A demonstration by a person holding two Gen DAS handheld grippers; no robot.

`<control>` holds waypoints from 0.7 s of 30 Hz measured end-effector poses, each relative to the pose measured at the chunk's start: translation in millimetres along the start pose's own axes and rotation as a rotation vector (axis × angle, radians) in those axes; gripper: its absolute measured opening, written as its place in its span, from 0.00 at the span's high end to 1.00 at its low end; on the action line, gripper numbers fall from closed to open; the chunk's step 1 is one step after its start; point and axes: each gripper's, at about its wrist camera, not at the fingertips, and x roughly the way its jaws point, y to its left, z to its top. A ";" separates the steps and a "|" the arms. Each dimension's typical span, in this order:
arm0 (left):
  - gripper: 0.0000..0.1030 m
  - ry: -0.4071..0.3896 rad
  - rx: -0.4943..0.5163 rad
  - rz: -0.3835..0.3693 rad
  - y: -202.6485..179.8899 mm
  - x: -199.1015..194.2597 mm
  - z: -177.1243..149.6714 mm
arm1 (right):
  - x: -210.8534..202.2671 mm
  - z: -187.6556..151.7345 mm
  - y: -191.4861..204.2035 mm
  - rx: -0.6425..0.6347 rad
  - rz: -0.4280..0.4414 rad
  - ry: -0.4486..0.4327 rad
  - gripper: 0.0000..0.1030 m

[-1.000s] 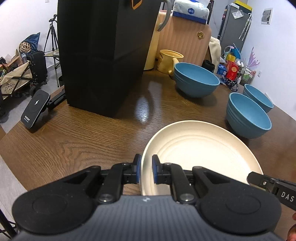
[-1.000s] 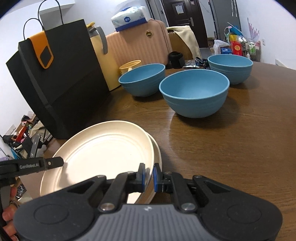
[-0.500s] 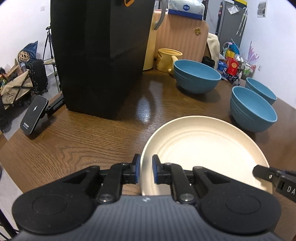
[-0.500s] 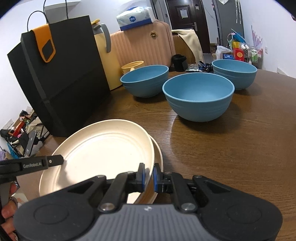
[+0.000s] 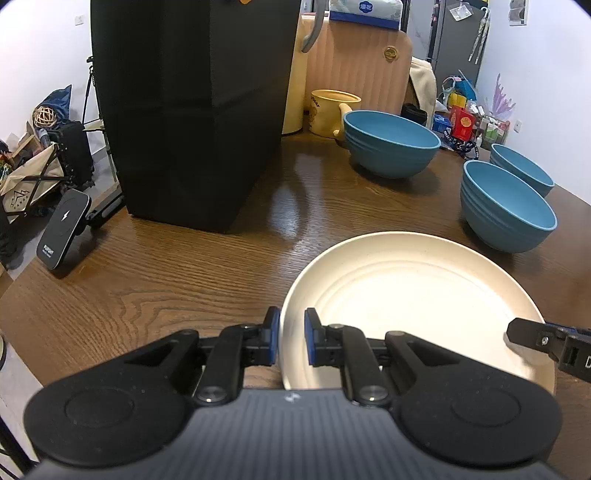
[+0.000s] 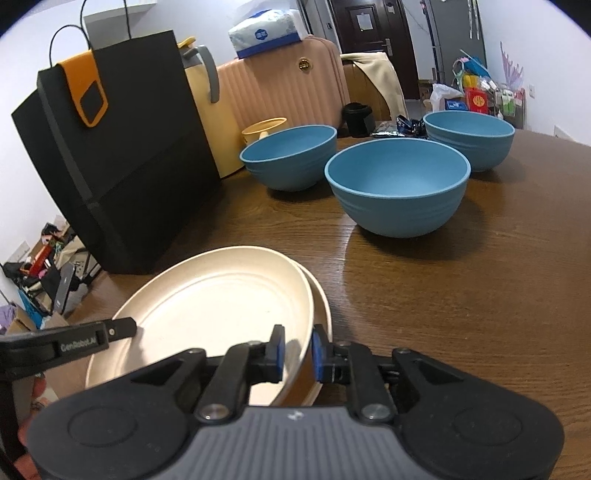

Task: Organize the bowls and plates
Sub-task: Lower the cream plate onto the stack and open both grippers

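Pinching the left rim of the upper cream plate (image 5: 413,295), the left gripper (image 5: 291,339) steadies it on the lower plate (image 6: 322,306) at frame bottom; rightward, the right gripper (image 6: 297,352) has just been opening around the rim, apparently releasing the stacked plate.

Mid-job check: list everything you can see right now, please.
plates: two, cream, stacked at the table's near edge
bowls: three, blue, apart, beyond the plates
bag: one, black with orange flap, far left on the table
mug: one, yellow, behind a bowl
suitcase: one, pink, behind the table
tissue pack: one, white and blue, on the suitcase
table: one, brown wood
left gripper: black, shut on the top plate
right gripper: black, jaws just opening, top plate's rim between them
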 end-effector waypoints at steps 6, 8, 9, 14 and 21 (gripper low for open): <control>0.84 -0.001 0.005 -0.004 -1.0 1.6 -1.0 | -0.9 1.2 -3.0 0.028 0.023 0.004 0.76; 0.84 0.002 0.005 -0.010 -1.5 2.1 -1.3 | -1.9 2.1 -3.1 0.031 0.026 0.004 0.74; 0.83 0.003 0.005 -0.011 -1.9 2.1 -1.7 | -2.5 2.5 -3.1 0.032 0.026 0.003 0.74; 0.83 0.004 0.005 -0.015 -1.9 2.8 -1.9 | -4.0 4.0 -2.6 0.033 0.027 0.002 0.71; 0.83 0.006 -0.012 -0.012 2.7 5.2 -2.1 | -4.9 6.3 -1.7 0.035 0.039 0.009 0.64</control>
